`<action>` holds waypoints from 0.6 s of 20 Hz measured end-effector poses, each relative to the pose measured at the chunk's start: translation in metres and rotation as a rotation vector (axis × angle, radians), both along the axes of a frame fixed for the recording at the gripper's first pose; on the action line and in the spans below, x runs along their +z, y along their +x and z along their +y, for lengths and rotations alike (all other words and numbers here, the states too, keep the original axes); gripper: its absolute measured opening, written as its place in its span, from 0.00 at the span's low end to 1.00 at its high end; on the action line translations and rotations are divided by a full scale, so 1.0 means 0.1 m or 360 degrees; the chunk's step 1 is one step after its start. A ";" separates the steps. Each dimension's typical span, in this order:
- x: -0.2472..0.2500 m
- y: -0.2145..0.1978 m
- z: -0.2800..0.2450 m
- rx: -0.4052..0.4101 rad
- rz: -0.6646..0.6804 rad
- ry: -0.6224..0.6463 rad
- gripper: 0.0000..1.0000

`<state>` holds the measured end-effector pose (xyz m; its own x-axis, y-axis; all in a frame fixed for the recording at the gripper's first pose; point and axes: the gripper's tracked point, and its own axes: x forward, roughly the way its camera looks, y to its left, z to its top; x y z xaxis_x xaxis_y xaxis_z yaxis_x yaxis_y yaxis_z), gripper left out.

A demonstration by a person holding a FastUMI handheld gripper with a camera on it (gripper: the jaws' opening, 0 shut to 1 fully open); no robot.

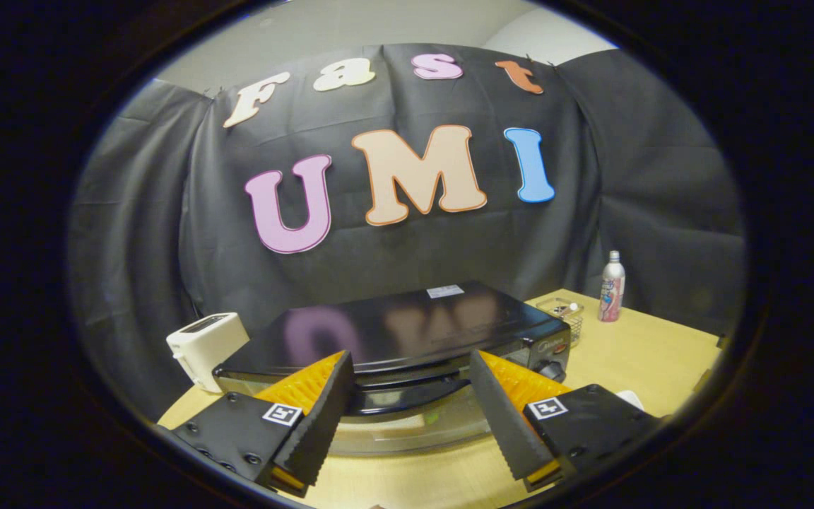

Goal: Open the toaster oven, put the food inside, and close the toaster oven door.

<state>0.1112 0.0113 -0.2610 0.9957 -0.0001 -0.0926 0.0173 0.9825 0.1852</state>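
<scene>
Two fingers of the claw stand spread apart, gripping nothing, just in front of the toaster oven. The toaster oven sits on the desk with its door shut (glass front facing the claw), and the door handle lies between the fingers, just ahead of them. A white toaster stands left of the toaster oven. Right of the toaster oven are a small wire basket and, beyond it, an upright bottle.
</scene>
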 end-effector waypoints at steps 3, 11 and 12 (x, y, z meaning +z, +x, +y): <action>0.01 0.06 0.00 -0.0001 -0.0004 -0.0007 1.00; 0.26 -0.19 0.07 0.0008 0.0204 -0.0244 0.98; 0.38 -0.25 0.05 -0.0017 0.0220 -0.0261 0.98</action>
<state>0.0857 0.0161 -0.2235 0.9735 -0.0367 -0.2259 0.0419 0.9990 0.0183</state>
